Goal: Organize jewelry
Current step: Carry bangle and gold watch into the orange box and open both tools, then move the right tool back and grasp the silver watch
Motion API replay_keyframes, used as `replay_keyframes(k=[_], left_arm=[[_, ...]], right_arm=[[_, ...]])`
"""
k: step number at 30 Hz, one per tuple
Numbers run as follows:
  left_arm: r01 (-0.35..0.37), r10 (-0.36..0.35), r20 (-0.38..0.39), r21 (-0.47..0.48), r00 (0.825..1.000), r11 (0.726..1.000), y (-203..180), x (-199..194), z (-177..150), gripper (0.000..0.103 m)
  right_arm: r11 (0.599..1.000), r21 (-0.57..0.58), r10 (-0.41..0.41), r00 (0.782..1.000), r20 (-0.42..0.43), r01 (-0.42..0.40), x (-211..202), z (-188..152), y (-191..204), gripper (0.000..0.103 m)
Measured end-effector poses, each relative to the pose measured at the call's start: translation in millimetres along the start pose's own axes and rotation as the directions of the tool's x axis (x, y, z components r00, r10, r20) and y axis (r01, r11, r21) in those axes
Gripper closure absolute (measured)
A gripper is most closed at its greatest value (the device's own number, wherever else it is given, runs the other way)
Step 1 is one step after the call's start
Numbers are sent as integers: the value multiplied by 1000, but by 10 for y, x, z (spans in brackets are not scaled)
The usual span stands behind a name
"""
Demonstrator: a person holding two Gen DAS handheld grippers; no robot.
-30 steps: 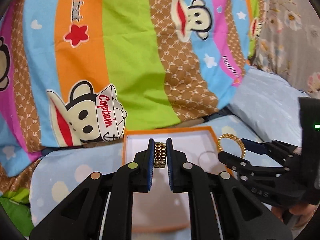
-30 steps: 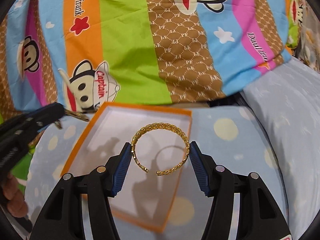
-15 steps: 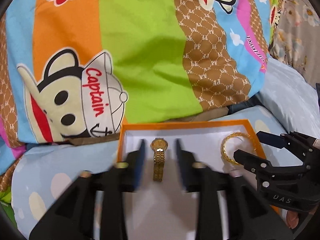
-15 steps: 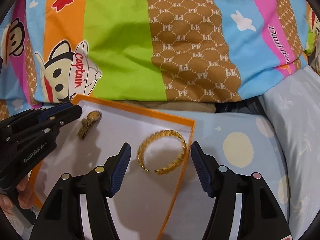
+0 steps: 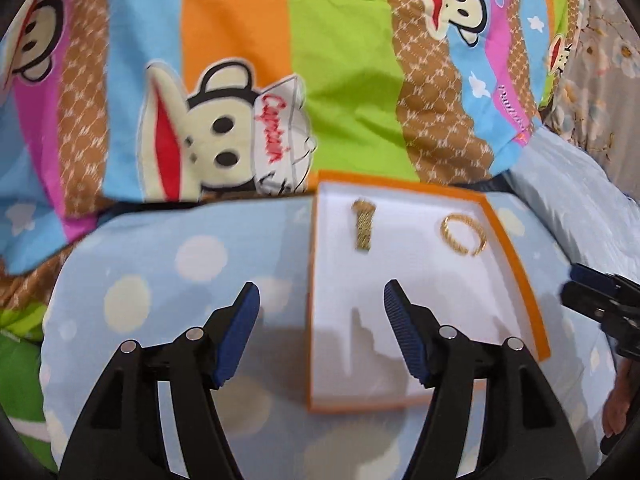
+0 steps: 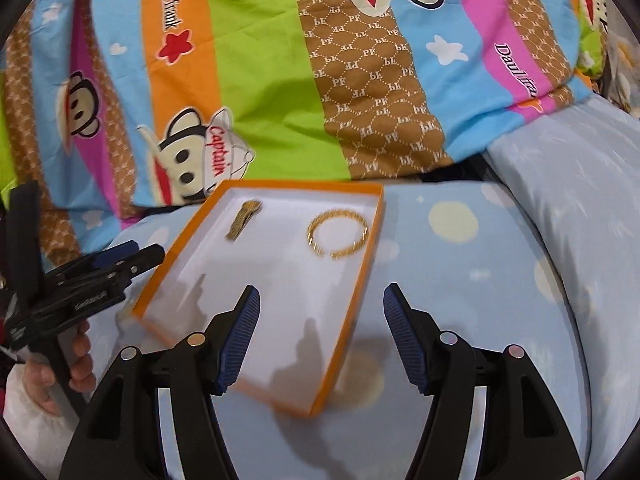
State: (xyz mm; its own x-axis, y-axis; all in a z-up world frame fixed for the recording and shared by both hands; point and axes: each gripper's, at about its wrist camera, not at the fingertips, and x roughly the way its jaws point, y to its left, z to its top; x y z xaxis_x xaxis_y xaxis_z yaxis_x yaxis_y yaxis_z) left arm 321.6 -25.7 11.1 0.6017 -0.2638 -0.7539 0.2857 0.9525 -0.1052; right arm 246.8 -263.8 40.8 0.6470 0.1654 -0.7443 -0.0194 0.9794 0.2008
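Done: gold link watch point(image 5: 363, 227) and gold twisted bangle point(image 5: 464, 235) lie ahead of the tongs, inside the orange-rimmed white box point(image 5: 516, 264).
Left tongs point(image 5: 322, 336): agape, empty.
Right tongs point(image 6: 322, 338): agape, empty.
Left: seemingly nothing.

**Blurred, cropped and hidden parts**

The small gold watch point(image 5: 363, 227) is smeared by motion in both views; its dial cannot be read. In the left wrist view the right hand-held gripper point(image 5: 576, 284) is cut off by the right edge, so its opening cannot be judged there. The near corner of the shallow orange-rimmed white box point(image 6: 308, 410) is blurred. The striped cartoon-monkey quilt point(image 6: 280, 80) hides the bed behind it.
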Motion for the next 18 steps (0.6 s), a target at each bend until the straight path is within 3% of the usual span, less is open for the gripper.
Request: replay_keyframes(k=[3, 7, 13, 18], left_arm=[[-14, 13, -33, -23, 999, 1000, 58, 55, -143, 39], [51, -57, -75, -78, 996, 996, 30, 136, -242, 39], [50, -50, -65, -4, 997, 999, -301, 103, -381, 39], [87, -88, -61, -27, 994, 996, -309, 54, -428, 39]], right_arm=[[1000, 9, 14, 1000, 10, -14, -208, -313, 30, 39], [1000, 20, -7, 1000, 14, 7, -355, -617, 29, 39], [998, 61, 4, 1000, -3, -4, -432, -882, -54, 39], [998, 50, 28, 999, -28, -27, -404, -1025, 30, 39]])
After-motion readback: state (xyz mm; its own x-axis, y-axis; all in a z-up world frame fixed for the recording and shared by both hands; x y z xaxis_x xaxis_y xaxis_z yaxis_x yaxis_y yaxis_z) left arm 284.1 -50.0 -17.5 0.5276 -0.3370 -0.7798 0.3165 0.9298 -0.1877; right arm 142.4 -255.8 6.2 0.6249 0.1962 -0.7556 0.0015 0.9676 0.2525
